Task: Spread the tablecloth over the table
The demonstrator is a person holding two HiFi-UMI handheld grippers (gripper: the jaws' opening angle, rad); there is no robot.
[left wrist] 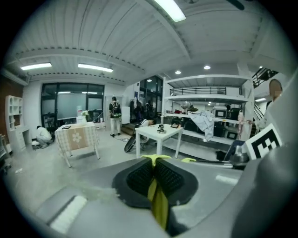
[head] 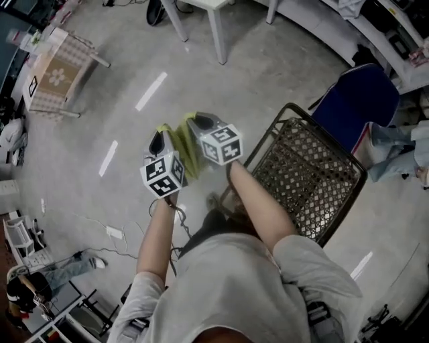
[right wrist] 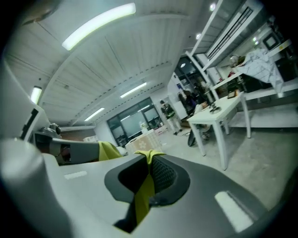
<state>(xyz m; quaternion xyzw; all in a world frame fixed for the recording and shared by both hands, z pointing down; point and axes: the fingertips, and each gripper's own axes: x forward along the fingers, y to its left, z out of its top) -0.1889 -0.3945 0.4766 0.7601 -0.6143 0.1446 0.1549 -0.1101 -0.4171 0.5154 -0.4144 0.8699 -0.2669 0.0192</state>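
The tablecloth (head: 186, 146) is a yellow-green cloth bunched between the two grippers, held in the air above the grey floor. My left gripper (head: 158, 142) is shut on one part of it; in the left gripper view a fold of the cloth (left wrist: 159, 204) runs out between the closed black pads (left wrist: 139, 179). My right gripper (head: 200, 124) is shut on another part, and the cloth (right wrist: 142, 200) hangs from its closed pads (right wrist: 160, 174). The two grippers are close together, side by side. A white table (head: 208, 13) stands farther ahead.
A dark wire-mesh chair (head: 305, 171) stands just to my right, with a blue chair (head: 355, 100) behind it. A small table with a checked cover (head: 57, 74) is at the far left. A person (head: 47, 278) crouches on the floor at lower left. Shelving lines the right wall.
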